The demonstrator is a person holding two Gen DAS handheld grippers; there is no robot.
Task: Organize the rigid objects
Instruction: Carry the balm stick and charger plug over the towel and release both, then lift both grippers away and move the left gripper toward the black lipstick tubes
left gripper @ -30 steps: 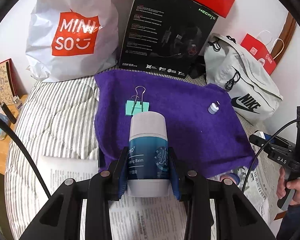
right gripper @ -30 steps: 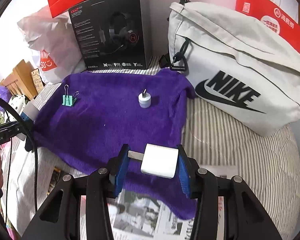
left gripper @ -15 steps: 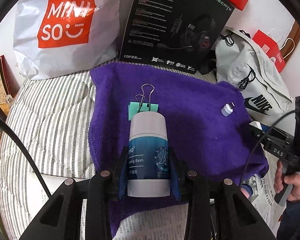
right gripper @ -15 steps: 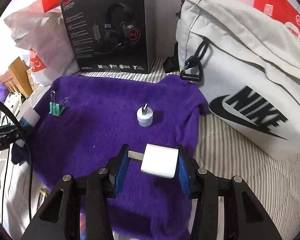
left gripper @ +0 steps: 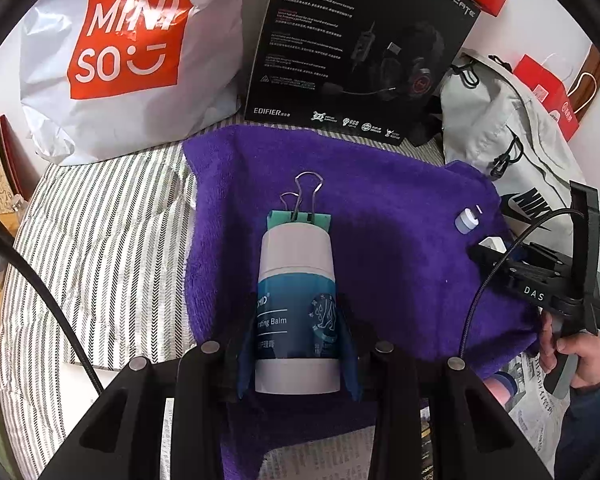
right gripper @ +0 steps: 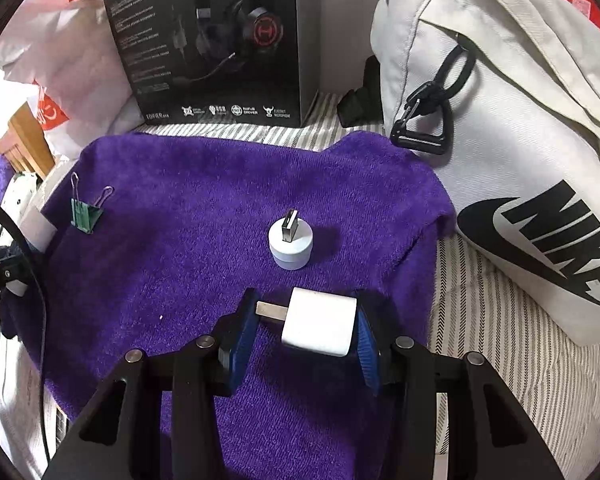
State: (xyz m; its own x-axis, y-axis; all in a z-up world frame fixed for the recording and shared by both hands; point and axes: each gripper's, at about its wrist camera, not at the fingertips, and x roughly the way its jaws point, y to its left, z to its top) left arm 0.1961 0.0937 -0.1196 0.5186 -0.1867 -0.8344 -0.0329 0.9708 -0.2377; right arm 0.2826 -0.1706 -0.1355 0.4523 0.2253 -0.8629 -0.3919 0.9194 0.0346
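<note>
My left gripper is shut on a blue and white balm bottle, held above the purple towel; the bottle's cap hides part of a green binder clip lying just beyond it. My right gripper is shut on a white charger plug, its metal prongs pointing left, low over the purple towel. Just beyond it a small round white USB adapter stands upright. The green binder clip lies at the towel's left side. The small adapter also shows in the left wrist view.
A MINISO bag and a black headset box stand behind the towel. A grey Nike bag lies to its right. Striped bedding surrounds the towel, with newspaper at the near edge. A hand holds the right gripper's handle.
Both grippers moved forward and lower over the towel, each still holding its object. The binder clip and the round adapter now look closer.
</note>
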